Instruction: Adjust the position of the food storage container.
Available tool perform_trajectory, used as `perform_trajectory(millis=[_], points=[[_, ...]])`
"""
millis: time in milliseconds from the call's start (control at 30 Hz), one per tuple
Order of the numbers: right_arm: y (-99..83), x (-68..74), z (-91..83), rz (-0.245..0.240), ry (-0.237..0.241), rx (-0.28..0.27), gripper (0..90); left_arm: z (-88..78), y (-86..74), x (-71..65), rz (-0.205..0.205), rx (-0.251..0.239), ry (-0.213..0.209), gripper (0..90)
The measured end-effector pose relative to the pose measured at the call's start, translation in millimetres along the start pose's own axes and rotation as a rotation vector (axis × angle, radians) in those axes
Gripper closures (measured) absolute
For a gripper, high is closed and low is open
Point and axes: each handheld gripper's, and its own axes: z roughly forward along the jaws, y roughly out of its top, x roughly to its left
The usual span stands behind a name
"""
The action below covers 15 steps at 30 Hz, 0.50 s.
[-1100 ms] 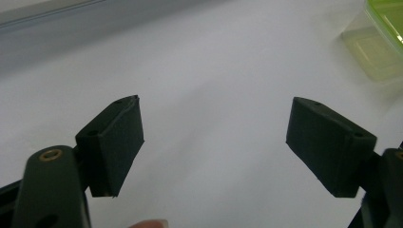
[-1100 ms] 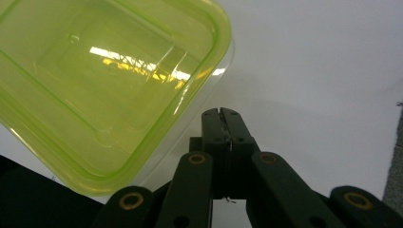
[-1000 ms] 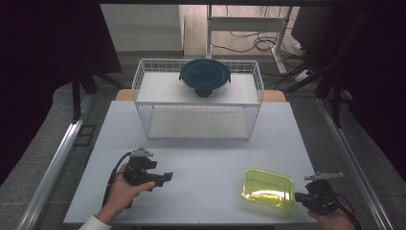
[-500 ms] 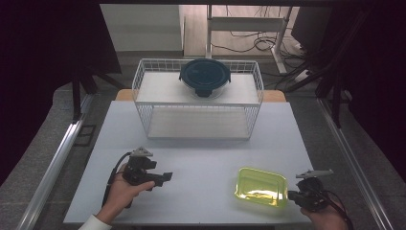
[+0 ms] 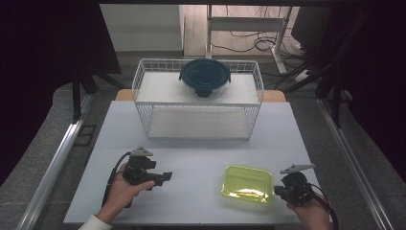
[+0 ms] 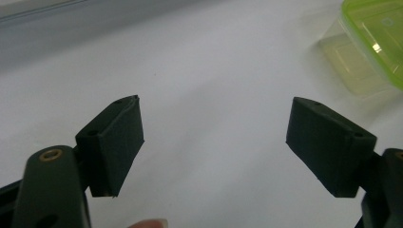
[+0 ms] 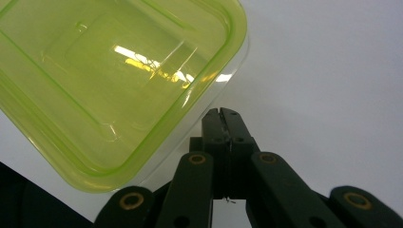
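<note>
Your right gripper has its jaws clenched tight with nothing between them, the tips touching or all but touching the near right edge of the yellow-green container, which lies flat on the counter, well in front of the wire basket and to the right of its middle. It looks as though you are nudging the container rather than grasping it, and that is where trouble could start: closed tips bearing on a low, slick plastic rim can ride up over it or slide off its rounded corner, so the container may spin instead of travelling straight. Push off-centre and it may swing towards the counter's front edge, which lies close by. Your left gripper rests on the counter, well to the left of the container, jaws released and wide with only bare counter between them, so it offers no steadying. The dark round lidded bowl sits on the basket's top shelf, well clear.
</note>
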Motion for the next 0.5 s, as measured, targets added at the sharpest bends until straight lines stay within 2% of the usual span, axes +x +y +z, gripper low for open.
perform_trajectory(millis=[500], points=[[30.1, 27.6, 19.2, -0.069, 0.021, 0.005, 88.9, -0.8, 0.2, 1.9, -0.011, -0.004, -0.001, 19.5]])
